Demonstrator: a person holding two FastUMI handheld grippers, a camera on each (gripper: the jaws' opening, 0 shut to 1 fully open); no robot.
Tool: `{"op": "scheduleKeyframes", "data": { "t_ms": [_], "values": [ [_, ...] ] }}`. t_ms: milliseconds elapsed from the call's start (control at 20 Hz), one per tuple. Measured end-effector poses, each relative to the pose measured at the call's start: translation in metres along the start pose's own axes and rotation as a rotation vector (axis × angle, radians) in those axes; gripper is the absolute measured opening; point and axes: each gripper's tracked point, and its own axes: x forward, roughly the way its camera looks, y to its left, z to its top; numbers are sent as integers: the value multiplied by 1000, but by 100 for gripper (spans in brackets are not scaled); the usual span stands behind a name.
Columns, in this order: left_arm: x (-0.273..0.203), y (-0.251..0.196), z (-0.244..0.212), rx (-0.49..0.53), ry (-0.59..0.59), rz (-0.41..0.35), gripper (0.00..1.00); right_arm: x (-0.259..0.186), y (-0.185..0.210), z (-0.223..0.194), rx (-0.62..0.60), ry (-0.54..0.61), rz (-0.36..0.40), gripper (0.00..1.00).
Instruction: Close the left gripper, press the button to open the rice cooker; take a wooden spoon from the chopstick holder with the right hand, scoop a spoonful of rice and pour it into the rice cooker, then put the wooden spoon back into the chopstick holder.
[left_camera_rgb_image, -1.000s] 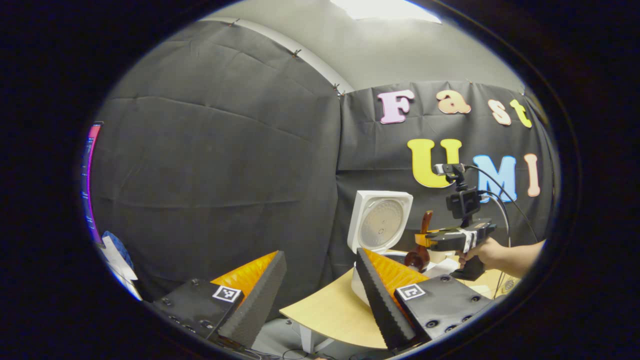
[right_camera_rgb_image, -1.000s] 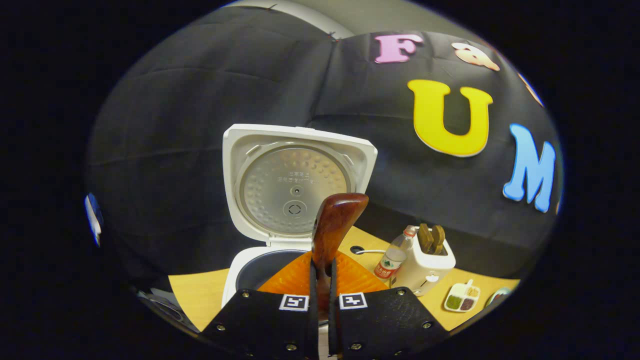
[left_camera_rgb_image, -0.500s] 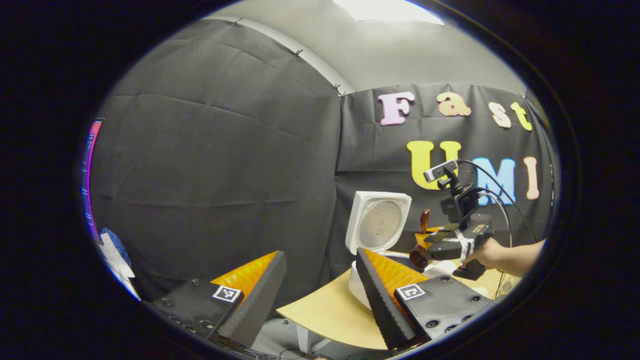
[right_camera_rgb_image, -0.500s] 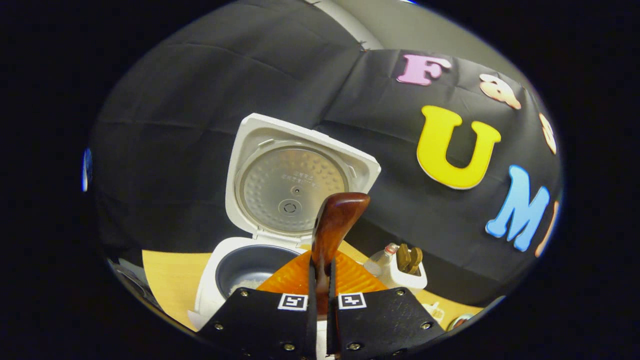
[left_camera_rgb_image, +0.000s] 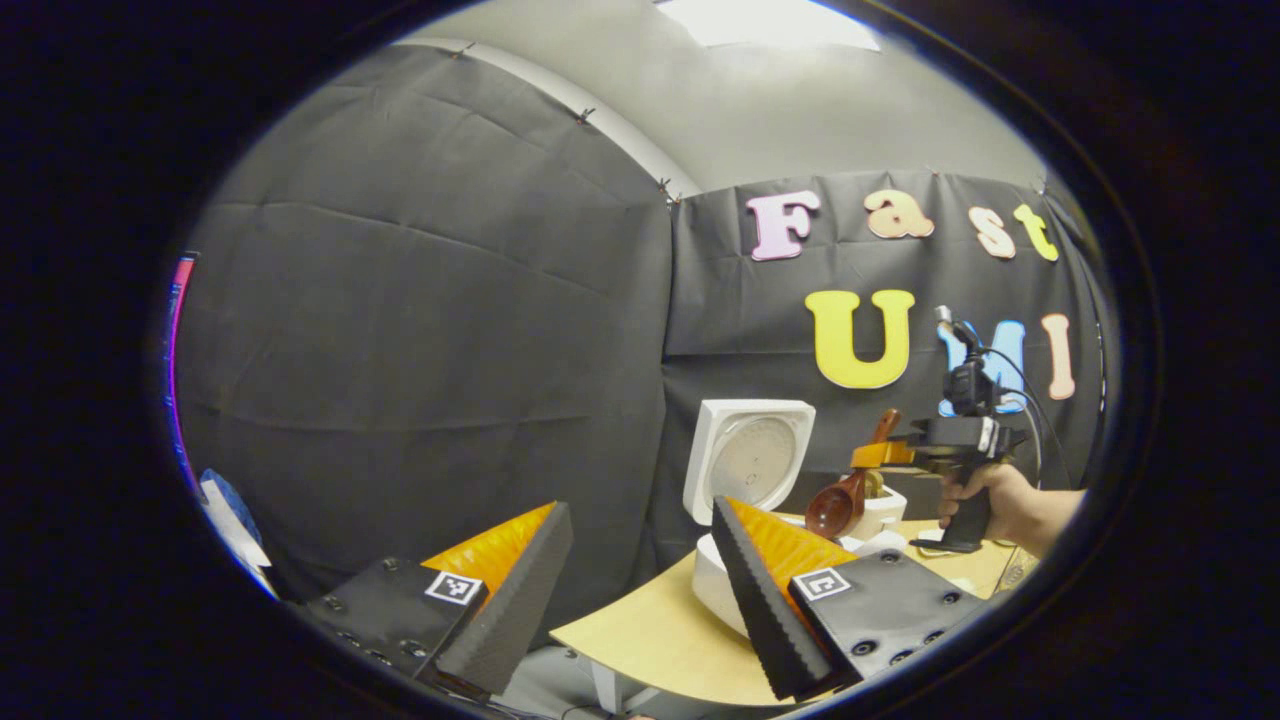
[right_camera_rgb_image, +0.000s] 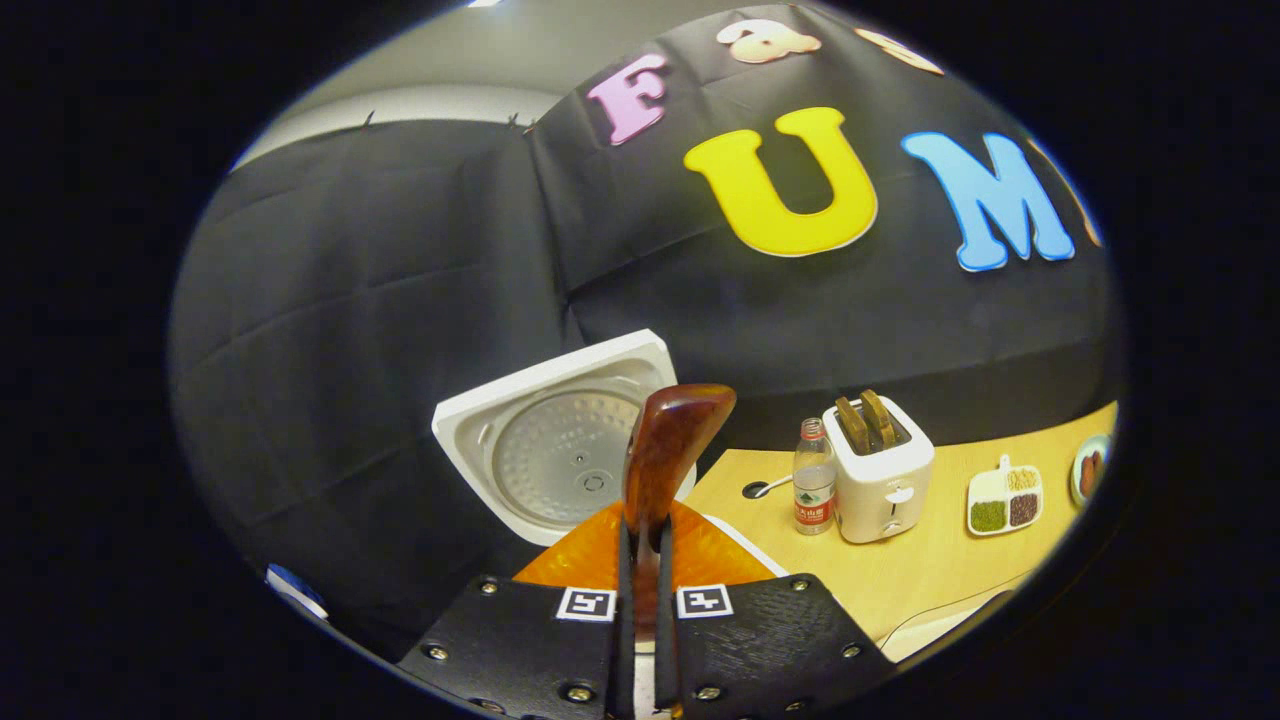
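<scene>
The left gripper (left_camera_rgb_image: 640, 590) hung open, clear of the worktop (left_camera_rgb_image: 650, 635). The rice cooker (left_camera_rgb_image: 745, 455) stood lid-up. The right gripper (right_camera_rgb_image: 640, 600) pinched the wooden spoon (right_camera_rgb_image: 665, 450) by its handle; tilted so, it could slip on the way back.

A staged recording booth, not a real kitchen: black cloth walls (left_camera_rgb_image: 430, 330) are pinned up around a light wooden surface (right_camera_rgb_image: 930, 570) set with a rice cooker (right_camera_rgb_image: 560, 450), toaster (right_camera_rgb_image: 880, 480), water bottle (right_camera_rgb_image: 814, 492) and a divided snack dish (right_camera_rgb_image: 1004, 498).
</scene>
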Motion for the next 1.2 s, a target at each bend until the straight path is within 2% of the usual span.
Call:
{"op": "scheduleKeyframes", "data": {
  "t_ms": [50,400,850,950,1200],
  "values": [
    [1,-5,2,1,-4,-9,99,-8,-5,9,13,-19,-7,8],
    [15,-55,16,1,-35,-68,97,-66,-54,47,15,-83,-71,8],
    [14,-131,24,1,-51,-148,99,-129,-141,66,11,-92,-190,8],
    [14,-145,27,6,-60,-166,95,-143,-161,71,10,-98,-224,8],
    [17,-181,29,6,-66,-213,96,-181,-211,78,7,-112,-305,8]
  ]
}}
